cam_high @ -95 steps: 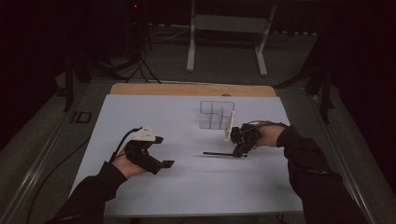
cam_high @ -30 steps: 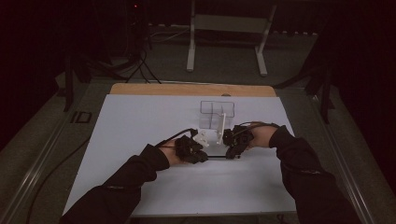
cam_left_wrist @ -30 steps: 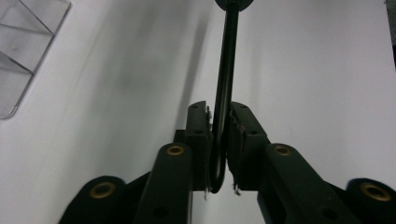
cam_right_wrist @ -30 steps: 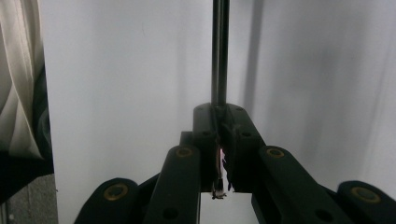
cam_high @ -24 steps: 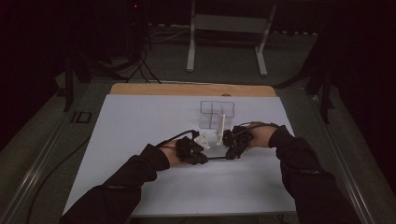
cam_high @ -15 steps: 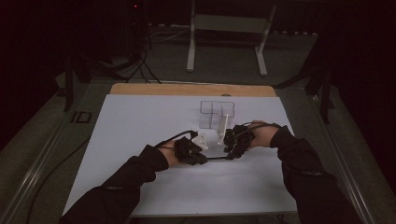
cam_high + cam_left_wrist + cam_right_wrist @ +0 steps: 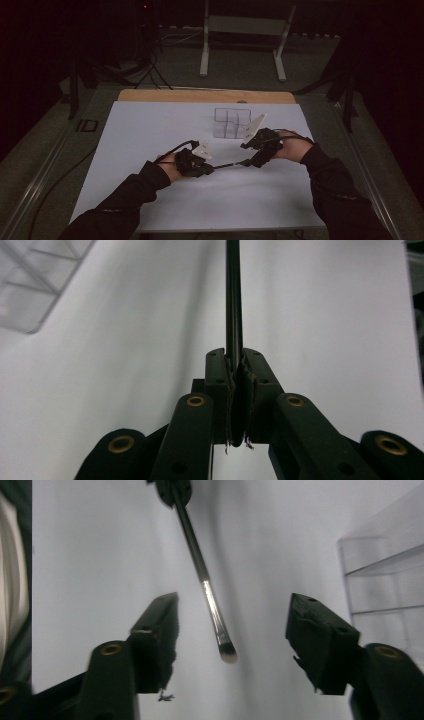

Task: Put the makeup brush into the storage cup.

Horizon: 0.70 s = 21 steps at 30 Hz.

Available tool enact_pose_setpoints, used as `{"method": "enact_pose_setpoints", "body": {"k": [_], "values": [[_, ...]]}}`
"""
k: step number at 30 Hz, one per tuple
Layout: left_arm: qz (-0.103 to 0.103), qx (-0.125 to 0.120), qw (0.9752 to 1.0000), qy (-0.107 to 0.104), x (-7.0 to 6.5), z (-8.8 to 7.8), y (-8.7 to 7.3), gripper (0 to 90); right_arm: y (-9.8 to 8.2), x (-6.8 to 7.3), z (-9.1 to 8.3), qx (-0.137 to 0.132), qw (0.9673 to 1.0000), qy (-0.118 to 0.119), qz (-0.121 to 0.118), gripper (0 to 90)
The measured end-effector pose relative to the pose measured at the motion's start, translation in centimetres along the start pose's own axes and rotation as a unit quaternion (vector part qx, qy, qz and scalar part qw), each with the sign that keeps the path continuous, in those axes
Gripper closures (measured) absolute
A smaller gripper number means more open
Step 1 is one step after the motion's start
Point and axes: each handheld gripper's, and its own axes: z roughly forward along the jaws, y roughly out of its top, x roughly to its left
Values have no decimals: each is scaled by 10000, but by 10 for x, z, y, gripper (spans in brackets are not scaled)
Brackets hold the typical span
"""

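A thin black makeup brush (image 7: 229,164) spans the gap between my two grippers, just above the white table. In the left gripper view my left gripper (image 7: 236,365) is shut on the brush's black handle (image 7: 233,300), which runs straight ahead. My right gripper (image 7: 234,609) has just been opening. The brush's silver ferrule and bristle tip (image 7: 226,652) hang between its spread jaws, touching neither pad. In the high view the left gripper (image 7: 212,168) sits left of the right gripper (image 7: 248,161). A clear acrylic organizer (image 7: 231,122) stands just behind them.
The white sheet (image 7: 150,130) covers the table, with a wooden strip (image 7: 200,96) along its far edge. The clear organizer (image 7: 385,555) is close at the right in the right gripper view and at the upper left corner (image 7: 35,285) in the left gripper view. Cables trail from both grippers.
The left hand came in from the left and closed on the brush handle. The right gripper's jaws have spread off the brush and that hand has lifted slightly.
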Motion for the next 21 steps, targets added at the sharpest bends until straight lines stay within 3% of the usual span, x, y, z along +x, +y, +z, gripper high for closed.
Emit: {"method": "enact_pose_setpoints", "body": {"k": [6,8,12,15,16,17,19,20,21], "values": [[-281,-167,9991,256,-1,-13,-10,852,-7,5,-10,-564,9971,-356,377,267],[-380,-244,9985,324,-1,-17,-13,851,-11,6,-13,-736,9952,-382,523,179],[-554,-353,9962,565,-3,-25,-20,852,-20,9,-17,-1159,9886,-607,743,133],[-662,-424,9948,650,-5,-30,-24,852,-28,13,-16,-1481,9811,-800,957,134],[-662,-424,9948,650,-5,-30,-24,851,-29,14,-15,-1535,9802,-761,990,127],[-839,-599,9922,699,-7,-35,-27,851,-32,16,-13,-1645,9785,-743,997,121],[-994,-723,9898,719,-8,-40,-29,852,-34,21,-10,-1759,9761,-815,986,119],[-994,-723,9898,719,-8,-40,-29,851,-35,23,-10,-1813,9741,-860,1043,119],[-1122,-874,9872,716,-8,-44,-31,852,-35,26,-10,-1886,9719,-904,1076,119]]}}
